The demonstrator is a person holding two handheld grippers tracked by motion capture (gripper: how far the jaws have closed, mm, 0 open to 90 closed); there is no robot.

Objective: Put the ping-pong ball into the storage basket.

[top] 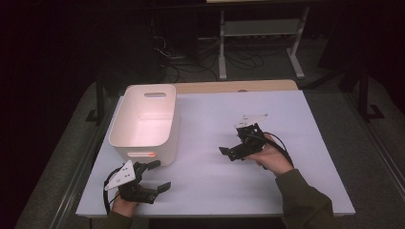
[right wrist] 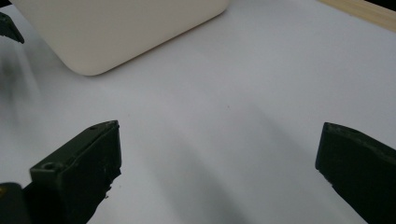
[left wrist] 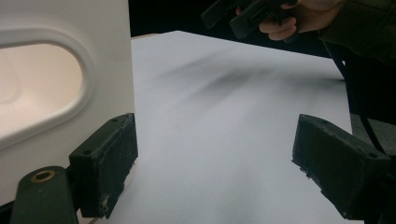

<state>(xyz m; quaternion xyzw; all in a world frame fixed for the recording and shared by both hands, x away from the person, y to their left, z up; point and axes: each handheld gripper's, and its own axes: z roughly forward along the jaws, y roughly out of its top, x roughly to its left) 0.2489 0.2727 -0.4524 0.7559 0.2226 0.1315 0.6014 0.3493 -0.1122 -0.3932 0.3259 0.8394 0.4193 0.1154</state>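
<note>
Two tongs wide open beside a white tub

Left tongs [top: 160, 175] gape empty just at the tub's [top: 143, 125] near corner; right tongs [top: 228, 151] hold nothing, well off to its right on the white surface [top: 286, 143].

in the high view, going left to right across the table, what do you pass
left gripper with jaws open → white bin → right gripper with jaws open, over the bare white tabletop. The left gripper sits nearer than the bin and overlaps it sideways, so their order is loose.
</note>
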